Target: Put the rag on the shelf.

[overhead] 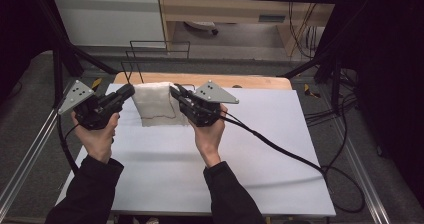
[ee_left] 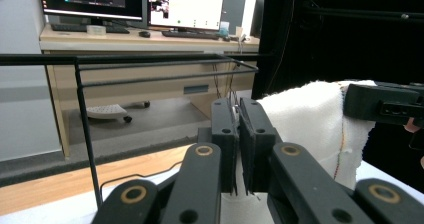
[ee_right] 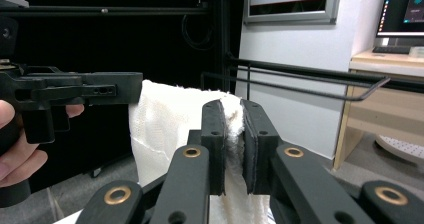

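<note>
White towel (overhead: 154, 104), upper centre of high view: you hold it up by top corners, lower edge at tabletop (overhead: 280, 149). Left gripper (overhead: 128, 91) jaws clenched on its left corner, right gripper (overhead: 176, 91) on right corner. Pickup done, likely; laying flat or folding left.

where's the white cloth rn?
High view: the white cloth hangs over the far part of the table, stretched between the left tool and the right tool, each clamping a top corner.
</note>
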Tool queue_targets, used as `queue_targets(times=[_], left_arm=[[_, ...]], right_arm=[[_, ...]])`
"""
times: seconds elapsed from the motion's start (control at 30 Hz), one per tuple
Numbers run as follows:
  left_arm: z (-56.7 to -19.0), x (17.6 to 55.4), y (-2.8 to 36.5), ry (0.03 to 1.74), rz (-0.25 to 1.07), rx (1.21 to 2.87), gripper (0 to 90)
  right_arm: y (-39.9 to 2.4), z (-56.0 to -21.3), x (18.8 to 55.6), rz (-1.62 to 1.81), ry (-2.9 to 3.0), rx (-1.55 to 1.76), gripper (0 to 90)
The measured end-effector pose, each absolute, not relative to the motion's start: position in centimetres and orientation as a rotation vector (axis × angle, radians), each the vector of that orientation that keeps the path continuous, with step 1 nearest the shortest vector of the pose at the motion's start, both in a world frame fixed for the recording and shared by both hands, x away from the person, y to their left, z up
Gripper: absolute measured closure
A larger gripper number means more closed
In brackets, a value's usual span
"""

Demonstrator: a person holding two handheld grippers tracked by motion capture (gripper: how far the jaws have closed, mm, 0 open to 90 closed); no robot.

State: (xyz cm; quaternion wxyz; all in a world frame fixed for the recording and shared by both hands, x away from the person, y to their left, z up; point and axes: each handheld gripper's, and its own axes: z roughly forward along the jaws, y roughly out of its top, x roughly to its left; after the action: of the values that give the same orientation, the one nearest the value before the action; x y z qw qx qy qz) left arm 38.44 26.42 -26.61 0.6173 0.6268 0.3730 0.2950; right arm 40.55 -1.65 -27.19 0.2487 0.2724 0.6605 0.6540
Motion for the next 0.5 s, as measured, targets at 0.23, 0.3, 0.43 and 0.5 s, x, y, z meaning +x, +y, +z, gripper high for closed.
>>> queue_targets(times=[0.23,0.3,0.43,0.5], left_arm=[[-25.4,38.9,26.4,0.853,0.697,1.430,85.8],[-25.1,39.0,26.5,0.849,0.701,1.425,85.7],[-24.4,39.1,26.4,0.839,0.711,1.417,85.7],[-24.1,39.2,26.4,0.836,0.719,1.416,85.7]], right_arm=[[-1.3,-26.2,41.0,1.779,1.772,0.736,82.1],[-1.3,-25.9,41.1,1.777,1.766,0.730,82.1],[-1.3,-25.3,41.5,1.786,1.753,0.731,82.1],[-1.3,-25.1,41.6,1.787,1.747,0.736,82.1]])
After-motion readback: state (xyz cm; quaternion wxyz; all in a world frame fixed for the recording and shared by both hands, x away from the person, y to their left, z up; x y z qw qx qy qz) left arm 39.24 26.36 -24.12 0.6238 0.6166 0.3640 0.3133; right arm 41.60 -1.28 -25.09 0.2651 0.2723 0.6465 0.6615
